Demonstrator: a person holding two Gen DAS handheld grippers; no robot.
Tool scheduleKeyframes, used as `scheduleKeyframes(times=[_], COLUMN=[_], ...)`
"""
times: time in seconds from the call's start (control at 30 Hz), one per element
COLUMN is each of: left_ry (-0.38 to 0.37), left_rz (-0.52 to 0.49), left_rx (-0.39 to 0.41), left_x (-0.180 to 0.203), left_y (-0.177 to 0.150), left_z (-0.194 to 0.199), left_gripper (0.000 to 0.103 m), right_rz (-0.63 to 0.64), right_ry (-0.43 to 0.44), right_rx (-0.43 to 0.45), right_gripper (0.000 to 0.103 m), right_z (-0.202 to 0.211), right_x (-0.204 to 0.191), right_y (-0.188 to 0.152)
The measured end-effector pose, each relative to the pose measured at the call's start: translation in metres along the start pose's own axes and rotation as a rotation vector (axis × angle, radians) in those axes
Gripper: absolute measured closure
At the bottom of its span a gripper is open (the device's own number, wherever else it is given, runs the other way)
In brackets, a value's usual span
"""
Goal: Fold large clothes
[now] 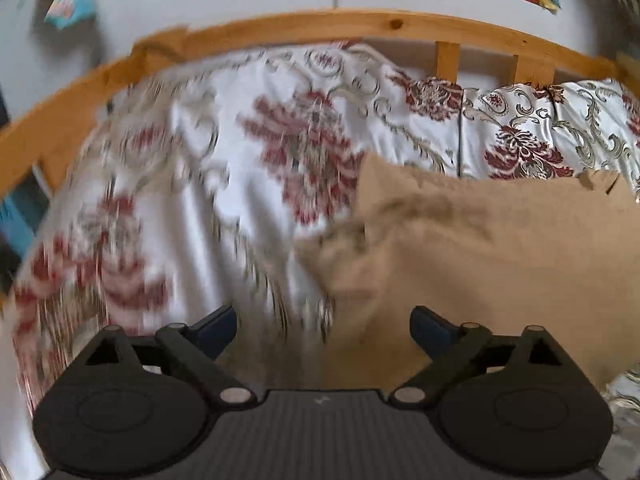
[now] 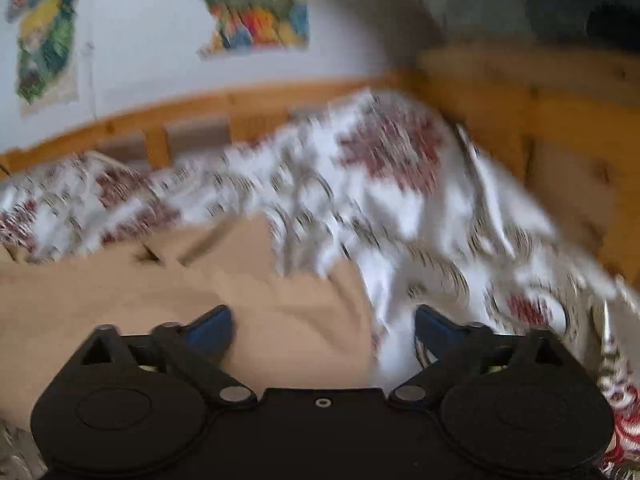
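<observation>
A tan garment point(image 1: 500, 260) lies spread on a bed with a white and red floral cover point(image 1: 200, 184). In the left wrist view it fills the right half, with a rumpled edge near the middle. My left gripper point(image 1: 323, 326) is open and empty, above the garment's left edge. In the right wrist view the tan garment point(image 2: 160, 280) fills the lower left. My right gripper point(image 2: 323, 326) is open and empty, above the garment's right edge. Both views are blurred by motion.
A wooden bed rail point(image 1: 320, 26) runs along the far side against a white wall with colourful pictures point(image 2: 252, 4). A wooden headboard or end panel point(image 2: 560, 140) stands at the right. The floral cover point(image 2: 400, 200) is rumpled.
</observation>
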State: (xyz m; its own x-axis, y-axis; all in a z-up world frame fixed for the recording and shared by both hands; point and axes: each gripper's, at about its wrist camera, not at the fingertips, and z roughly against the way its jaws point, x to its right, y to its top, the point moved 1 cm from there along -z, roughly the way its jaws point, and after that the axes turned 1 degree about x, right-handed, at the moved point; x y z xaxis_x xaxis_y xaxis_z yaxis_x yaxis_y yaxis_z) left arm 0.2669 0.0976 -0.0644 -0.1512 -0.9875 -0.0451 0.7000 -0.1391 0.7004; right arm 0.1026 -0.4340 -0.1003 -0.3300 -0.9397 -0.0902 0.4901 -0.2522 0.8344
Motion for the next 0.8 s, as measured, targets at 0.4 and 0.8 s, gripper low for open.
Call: scheduleKeyframes(times=[0.4, 0.8], left_ry=[0.006, -0.074], left_rz=[0.184, 0.434], left_rx=[-0.024, 0.030], left_x=[-0.004, -0.057], left_y=[-0.032, -0.064], left_z=[0.007, 0.022], left_gripper=[0.103, 0.095], right_rz=[-0.107, -0.007], right_ry=[0.062, 0.018], right_rx=[-0.034, -0.020], right_gripper=[0.072, 0.091], right_z=[-0.002, -0.011], right_x=[0.007, -0.010], right_y=[-0.010, -0.014])
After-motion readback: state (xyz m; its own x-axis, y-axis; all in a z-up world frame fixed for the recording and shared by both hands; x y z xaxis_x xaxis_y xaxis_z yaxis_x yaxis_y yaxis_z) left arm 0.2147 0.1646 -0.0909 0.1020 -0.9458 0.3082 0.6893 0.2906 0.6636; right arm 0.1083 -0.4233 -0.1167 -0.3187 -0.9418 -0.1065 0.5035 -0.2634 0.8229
